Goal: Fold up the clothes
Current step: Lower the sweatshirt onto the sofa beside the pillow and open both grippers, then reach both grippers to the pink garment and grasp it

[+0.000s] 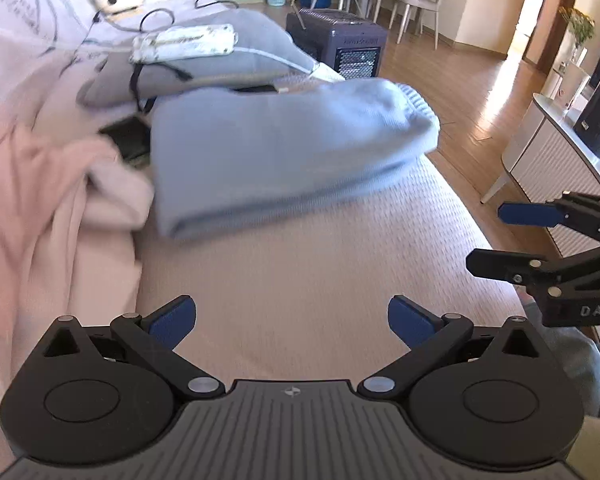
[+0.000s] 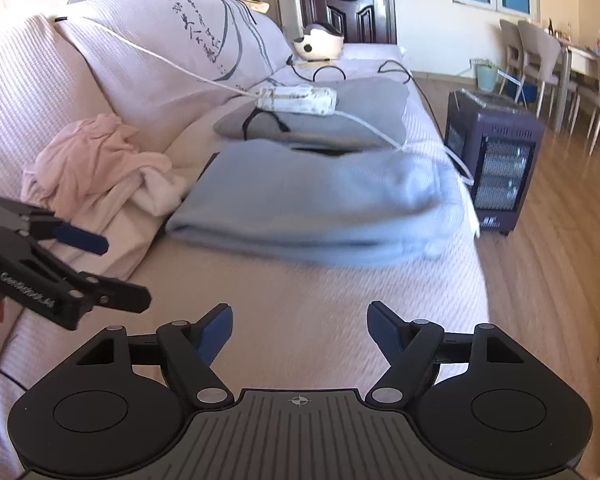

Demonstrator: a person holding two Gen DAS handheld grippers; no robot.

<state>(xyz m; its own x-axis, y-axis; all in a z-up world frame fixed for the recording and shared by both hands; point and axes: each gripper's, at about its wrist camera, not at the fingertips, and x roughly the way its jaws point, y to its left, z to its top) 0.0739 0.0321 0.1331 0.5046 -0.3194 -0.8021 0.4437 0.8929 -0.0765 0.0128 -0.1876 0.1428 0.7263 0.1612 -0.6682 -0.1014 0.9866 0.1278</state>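
Covering the sofa, a pale pink textured throw carries the folded light-blue garment at mid-distance. Left claw and right claw hover wide, empty. Far right, a dark heater stands on wooden floor.

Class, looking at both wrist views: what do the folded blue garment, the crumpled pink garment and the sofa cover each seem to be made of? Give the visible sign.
Folded blue garment: probably thick, soft matte knit or fleece; its fold edges are bulky and rounded.
Crumpled pink garment: likely thin, limp cloth; it bunches into small wrinkles.
Sofa cover: seemingly ribbed or waffle-textured woven fabric, matte; fine ridged lines show.
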